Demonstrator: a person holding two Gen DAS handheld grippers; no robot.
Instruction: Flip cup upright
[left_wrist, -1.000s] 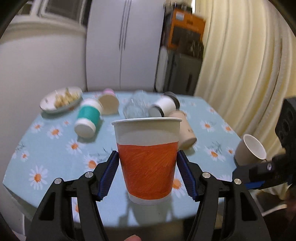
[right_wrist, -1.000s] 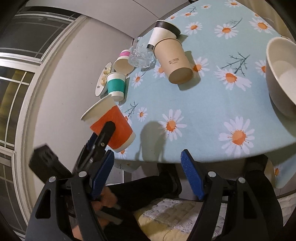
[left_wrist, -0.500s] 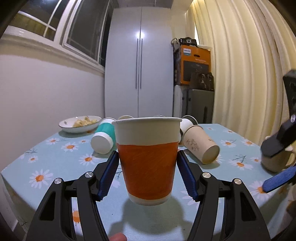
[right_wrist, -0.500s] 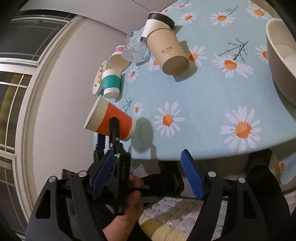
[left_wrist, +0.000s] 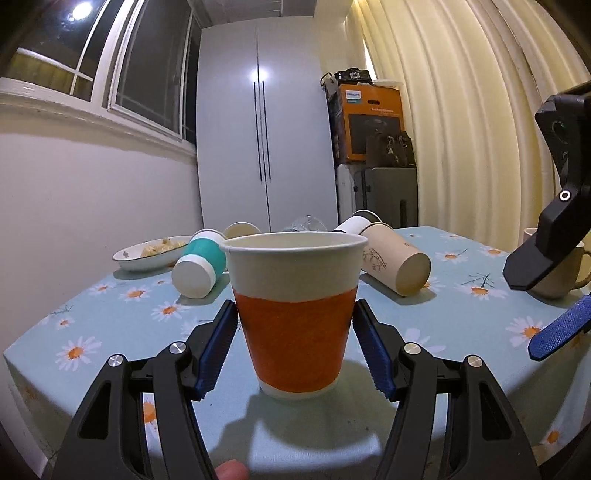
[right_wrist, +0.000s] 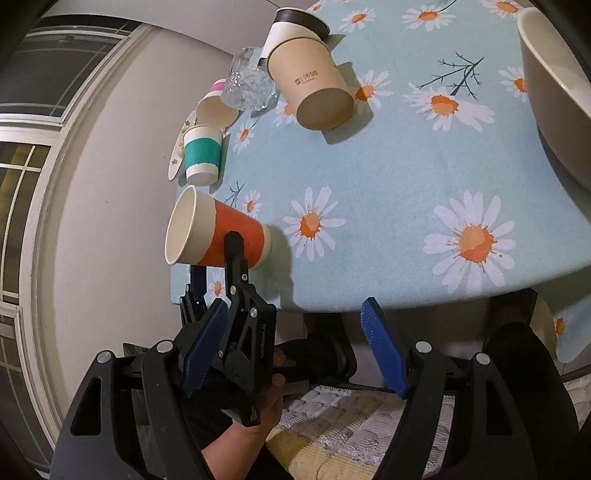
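Note:
An orange-and-white paper cup (left_wrist: 295, 314) stands mouth up between the blue pads of my left gripper (left_wrist: 293, 347), with its base at the tablecloth near the front edge. The pads press its sides. The cup also shows in the right wrist view (right_wrist: 218, 232), with the left gripper (right_wrist: 216, 258) around it. My right gripper (right_wrist: 291, 347) is open and empty, off the table's front edge; one of its fingers (left_wrist: 557, 332) shows at the right of the left wrist view.
On the daisy tablecloth (left_wrist: 461, 332) lie a teal-banded cup (left_wrist: 199, 266), a tan cup (left_wrist: 397, 264), a dark-rimmed white cup (right_wrist: 295, 26) and a pink-based cup (right_wrist: 218, 107), all on their sides. A clear glass (right_wrist: 249, 85), a food plate (left_wrist: 151, 253) and a beige mug (left_wrist: 557, 273) stand there too.
The left gripper has levelled out and lowered the orange cup toward the tablecloth, keeping its hold. The right gripper has stayed open and hardly moved.

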